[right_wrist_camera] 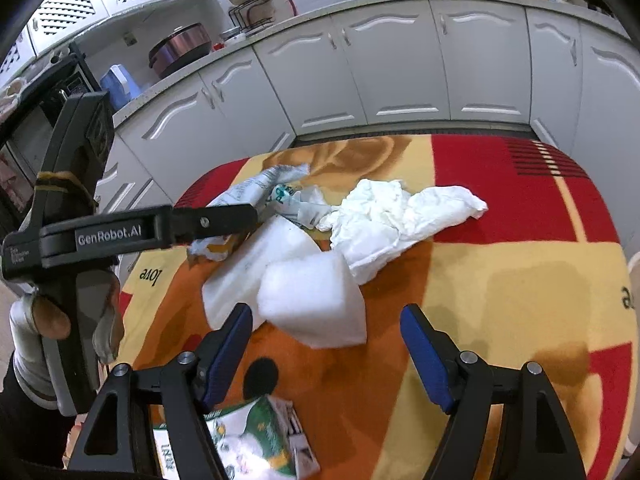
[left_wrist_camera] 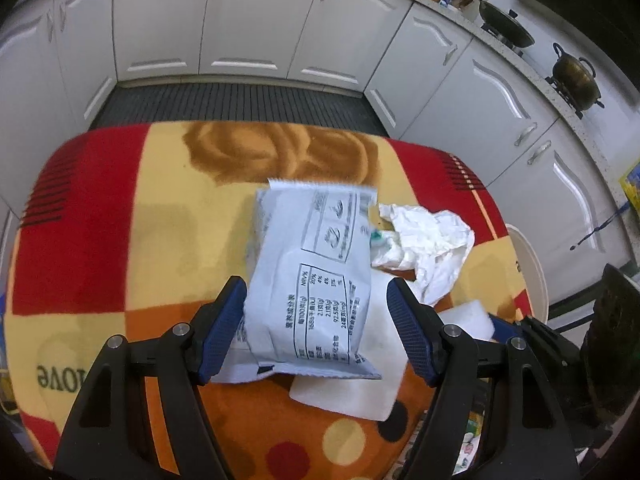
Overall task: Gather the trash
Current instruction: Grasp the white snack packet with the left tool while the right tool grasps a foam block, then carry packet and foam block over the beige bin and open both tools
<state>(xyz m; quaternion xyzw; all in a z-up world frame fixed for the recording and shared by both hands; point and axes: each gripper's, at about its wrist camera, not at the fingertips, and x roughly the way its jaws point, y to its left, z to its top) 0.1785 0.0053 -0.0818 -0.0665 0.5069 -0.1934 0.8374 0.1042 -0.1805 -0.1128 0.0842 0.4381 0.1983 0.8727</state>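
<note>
Currently: wrapper [left_wrist_camera: 312, 280] 1 | foam blocks [right_wrist_camera: 316, 304] 2 | tissue [right_wrist_camera: 396, 220] 1 | both fingers [left_wrist_camera: 224, 328] apart, empty

left wrist: close, steeply down on blanket [left_wrist_camera: 168, 216] | right wrist: same | shared: crumpled tissue [left_wrist_camera: 430, 240]

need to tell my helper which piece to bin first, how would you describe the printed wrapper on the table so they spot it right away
Look at the table with the red, yellow and orange blanket. Near its middle lies a heap of white trash, and the wrapper rests on top of it, between the fingers of the left gripper. Unlike the crumpled tissue and plain white foam blocks beside it, it is a flat pale packet printed with a nutrition table.
</note>
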